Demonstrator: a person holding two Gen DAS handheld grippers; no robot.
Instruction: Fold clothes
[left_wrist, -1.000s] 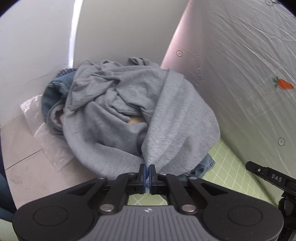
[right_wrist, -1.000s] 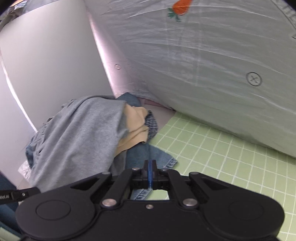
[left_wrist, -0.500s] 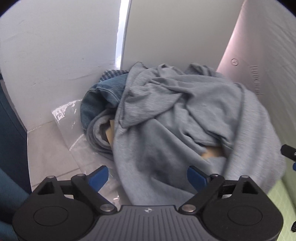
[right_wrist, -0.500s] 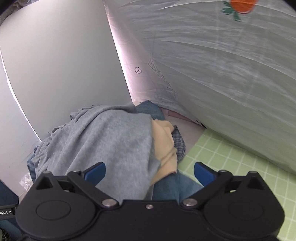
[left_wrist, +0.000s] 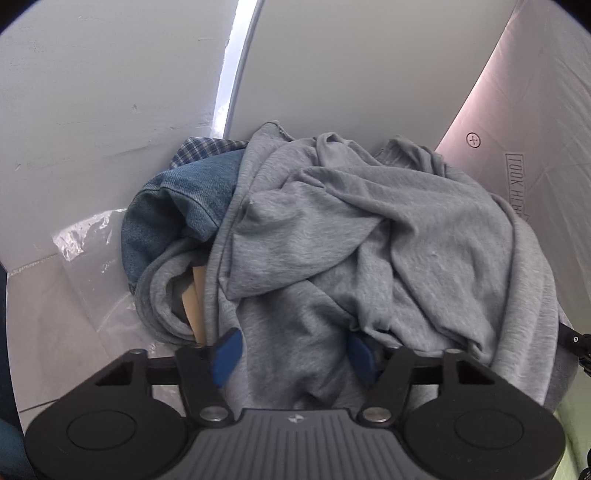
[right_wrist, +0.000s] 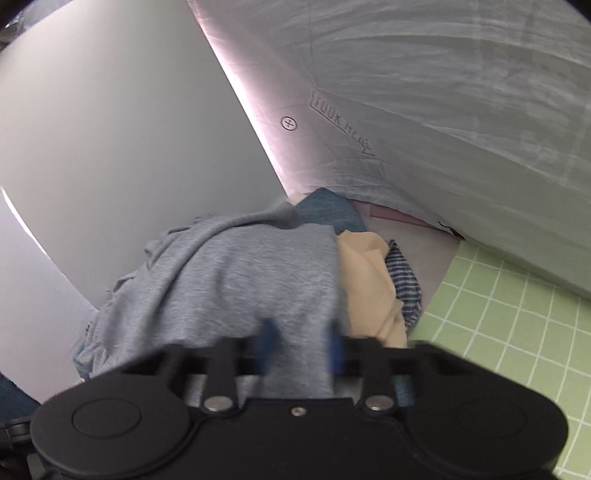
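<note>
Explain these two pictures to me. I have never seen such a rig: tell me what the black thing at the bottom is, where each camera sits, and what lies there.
Each picture comes from a camera mounted on a hand-held two-finger gripper, looking forward along its fingers. The black shape at the bottom is the tool itself.

The left gripper and the right gripper both have their blue-tipped jaws apart around folds of a grey garment. It tops a heap holding denim, checked fabric and a tan cloth, piled in a corner beside a green grid mat. Neither has clamped yet.

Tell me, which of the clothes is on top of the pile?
The grey sweatshirt. It drapes over everything else, while the blue denim, the checked shirt and the tan cloth only peek out from beneath its edges.
</note>
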